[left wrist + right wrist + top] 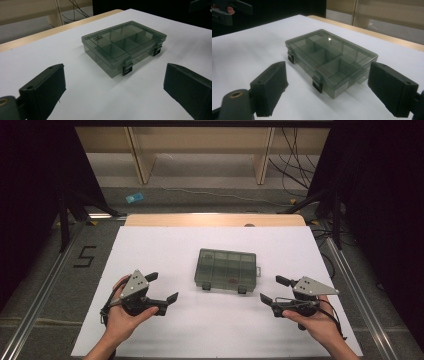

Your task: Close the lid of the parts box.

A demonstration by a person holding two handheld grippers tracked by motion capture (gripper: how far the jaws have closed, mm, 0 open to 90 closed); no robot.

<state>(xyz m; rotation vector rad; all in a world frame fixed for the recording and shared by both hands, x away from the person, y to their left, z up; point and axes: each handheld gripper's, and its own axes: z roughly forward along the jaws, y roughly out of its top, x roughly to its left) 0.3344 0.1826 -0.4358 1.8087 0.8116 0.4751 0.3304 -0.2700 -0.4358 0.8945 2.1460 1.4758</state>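
Organizer box [225, 269] shut, latched; small reddish item inside.

My desk [215, 220] has a pale wooden top, covered almost to its edges by a white sheet [150, 245]. Beyond its far edge lies grey floor [200, 195] with a small blue object [134, 198] and loose cables [295, 170], then light wooden shelving legs [142, 155]. Black drapes [30, 180] flank both sides. A metal rail [40, 290] runs along the left edge, beside a floor mark "5" [85, 256].
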